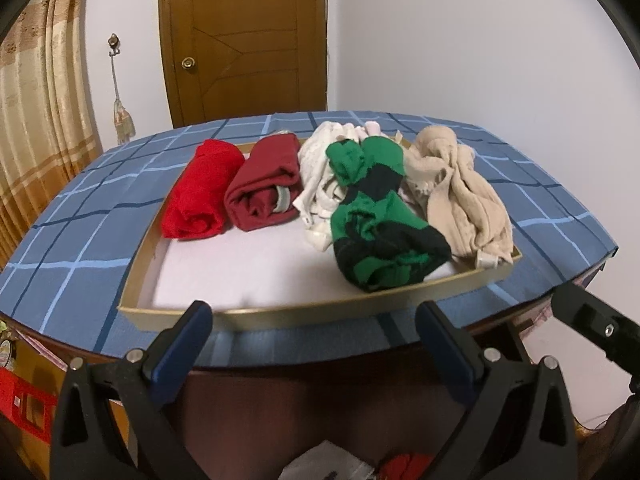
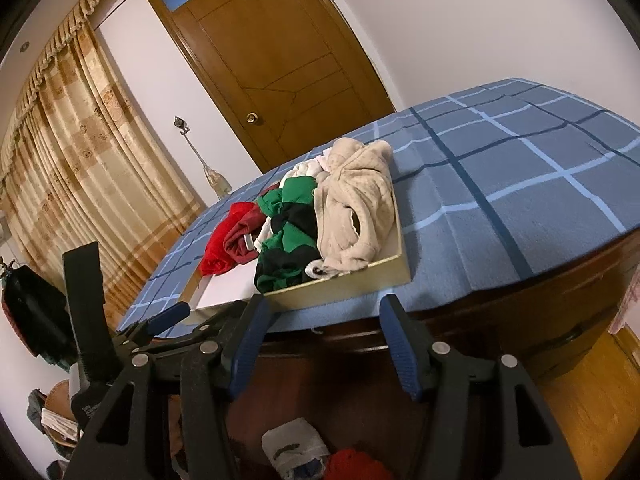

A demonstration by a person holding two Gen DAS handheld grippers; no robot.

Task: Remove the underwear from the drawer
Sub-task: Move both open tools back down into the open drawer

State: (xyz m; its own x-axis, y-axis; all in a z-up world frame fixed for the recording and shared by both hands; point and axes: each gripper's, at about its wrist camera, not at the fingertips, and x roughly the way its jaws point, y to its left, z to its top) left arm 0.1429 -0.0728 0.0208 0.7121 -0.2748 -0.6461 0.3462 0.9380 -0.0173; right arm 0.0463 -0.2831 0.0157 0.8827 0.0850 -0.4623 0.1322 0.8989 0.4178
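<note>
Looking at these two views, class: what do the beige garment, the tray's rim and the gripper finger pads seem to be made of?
Beige garment: soft fleecy or terry-like fabric, matte, with a nubby crumpled surface.
Tray rim: thin tan board, perhaps cardboard or light wood, with a dull flat edge.
Left gripper finger pads: dark blue, probably rubber or textured plastic; ridges show on the right gripper's pads.

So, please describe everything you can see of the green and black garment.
The green and black garment is soft knit-looking fabric, bunched and crumpled, with bright green and black patches. It lies in the shallow tray-like drawer, reaching toward its near rim, pressed between the white garment and the beige one. No fingers touch it.
</note>
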